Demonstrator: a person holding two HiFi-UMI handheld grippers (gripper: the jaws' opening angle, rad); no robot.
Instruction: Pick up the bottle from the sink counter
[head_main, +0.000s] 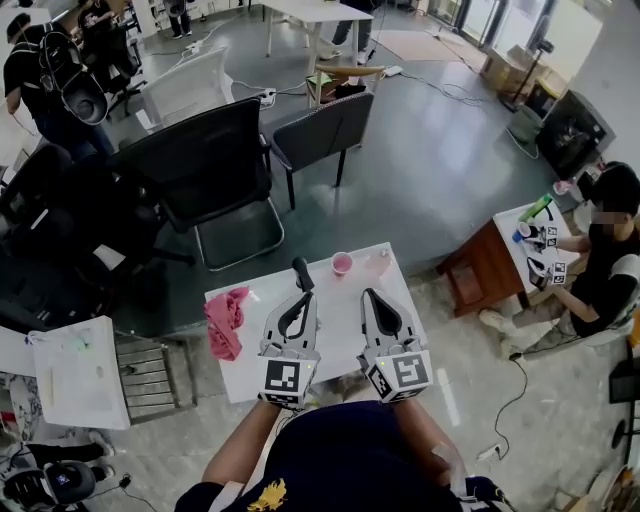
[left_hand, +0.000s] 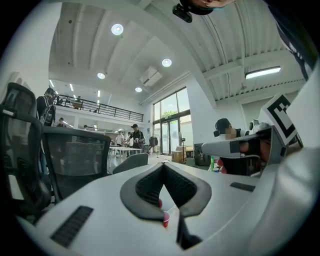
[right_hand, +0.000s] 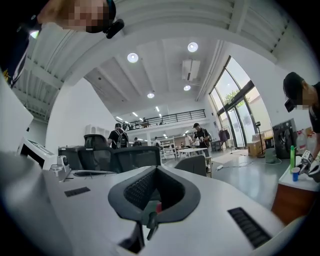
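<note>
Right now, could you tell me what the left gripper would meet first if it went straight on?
Probably the pink cup, seen low between the fingers of the left gripper, near the table's far edge. In the head view it sits slightly right of that line, so a miss is possible.

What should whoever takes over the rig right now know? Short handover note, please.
Left gripper: jaws together, nothing held, above the white table.
Right gripper: shut, empty, beside the left one over the same table.
Things: pink cup at the table's far edge, pink cloth at its left edge. I can make out no bottle or sink counter near the grippers. Something clear beside the cup is too faint to name.
Done: nothing yet; no bottle gripped.
Left: find the bottle, open a gripper, close on it, lift.
</note>
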